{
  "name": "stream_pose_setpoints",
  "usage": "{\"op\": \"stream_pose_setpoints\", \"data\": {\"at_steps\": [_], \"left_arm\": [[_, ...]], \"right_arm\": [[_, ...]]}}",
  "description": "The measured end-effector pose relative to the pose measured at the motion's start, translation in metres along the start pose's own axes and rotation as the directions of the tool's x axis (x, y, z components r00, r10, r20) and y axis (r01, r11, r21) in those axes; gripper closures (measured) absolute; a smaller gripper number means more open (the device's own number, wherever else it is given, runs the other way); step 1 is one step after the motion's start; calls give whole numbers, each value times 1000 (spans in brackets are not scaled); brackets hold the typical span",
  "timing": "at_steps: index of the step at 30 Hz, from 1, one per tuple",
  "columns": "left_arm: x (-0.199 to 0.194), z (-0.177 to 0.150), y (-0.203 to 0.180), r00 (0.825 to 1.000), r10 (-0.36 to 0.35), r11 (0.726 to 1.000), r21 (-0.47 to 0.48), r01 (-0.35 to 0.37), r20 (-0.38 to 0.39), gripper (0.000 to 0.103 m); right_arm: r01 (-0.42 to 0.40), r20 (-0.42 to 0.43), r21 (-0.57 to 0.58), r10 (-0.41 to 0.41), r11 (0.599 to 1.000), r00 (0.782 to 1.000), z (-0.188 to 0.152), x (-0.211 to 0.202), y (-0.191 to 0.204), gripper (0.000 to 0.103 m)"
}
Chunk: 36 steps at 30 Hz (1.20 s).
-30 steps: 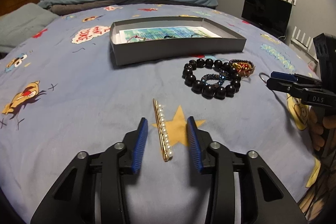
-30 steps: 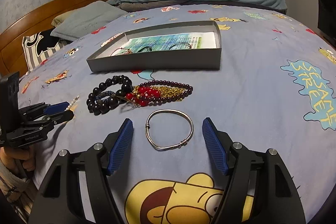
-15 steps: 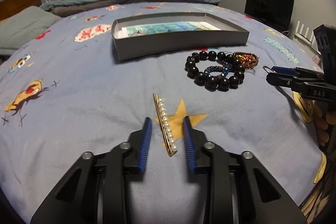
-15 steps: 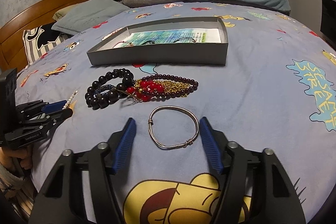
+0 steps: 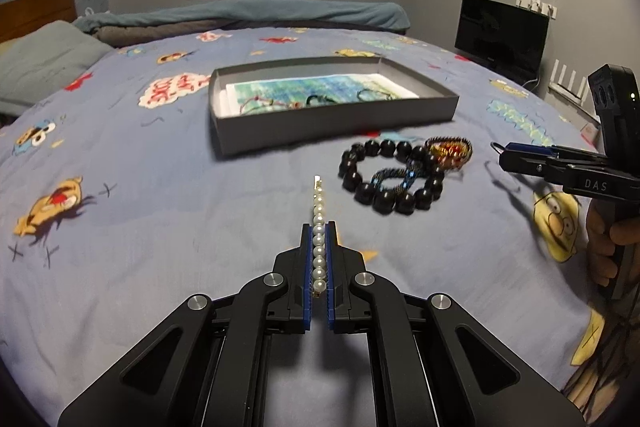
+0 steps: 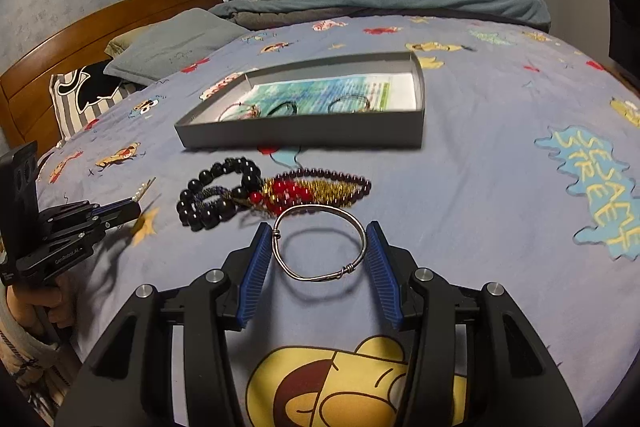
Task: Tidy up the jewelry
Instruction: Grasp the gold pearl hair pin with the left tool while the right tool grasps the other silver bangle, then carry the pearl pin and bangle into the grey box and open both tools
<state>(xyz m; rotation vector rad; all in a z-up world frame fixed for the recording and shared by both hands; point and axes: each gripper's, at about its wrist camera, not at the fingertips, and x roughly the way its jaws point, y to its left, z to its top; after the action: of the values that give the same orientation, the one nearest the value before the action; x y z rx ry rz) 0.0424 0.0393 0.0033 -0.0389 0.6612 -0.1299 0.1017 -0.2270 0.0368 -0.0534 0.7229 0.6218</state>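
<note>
My left gripper [image 5: 319,227] is shut on a gold pearl hair clip [image 5: 318,215] and holds it lifted above the bedsheet; it also shows at the left of the right wrist view [image 6: 134,203]. My right gripper [image 6: 318,233] is shut on a silver bangle [image 6: 320,247], pads touching both sides, lifted so its shadow falls on the sheet; it shows at the right of the left wrist view [image 5: 504,153]. A grey box [image 5: 332,123] holding a few thin bracelets sits beyond, also in the right wrist view [image 6: 304,135].
A pile of a black bead bracelet [image 5: 390,179], a small blue beaded one [image 5: 394,175] and red-gold beads [image 6: 316,191] lies between grippers and box. Pillows [image 6: 168,43] and wooden headboard [image 6: 80,39] at left. A monitor [image 5: 500,39] stands beyond the bed's right edge.
My left gripper closed on the pearl clip and lifted it. My right gripper closed on the silver bangle and raised it off the sheet.
</note>
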Motion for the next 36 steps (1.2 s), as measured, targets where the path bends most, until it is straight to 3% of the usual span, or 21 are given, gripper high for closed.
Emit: {"op": "stream_pose_setpoints", "data": {"at_steps": [14,25,36], "left_arm": [[-2,54,7,997,-11,1000,24,9,78,97],[28,96,18,994,-8,999,41,3,108,97],[84,133,40,997,-16,1000,10,15,74,97]], "right_arm": [[8,59,-11,-7,1000,998,58,0,-11,55],[-11,57,-5,12,1000,998,103,45,-22,55],[8,1,-2,-8,1000,1000,136,103,-44,55]]}}
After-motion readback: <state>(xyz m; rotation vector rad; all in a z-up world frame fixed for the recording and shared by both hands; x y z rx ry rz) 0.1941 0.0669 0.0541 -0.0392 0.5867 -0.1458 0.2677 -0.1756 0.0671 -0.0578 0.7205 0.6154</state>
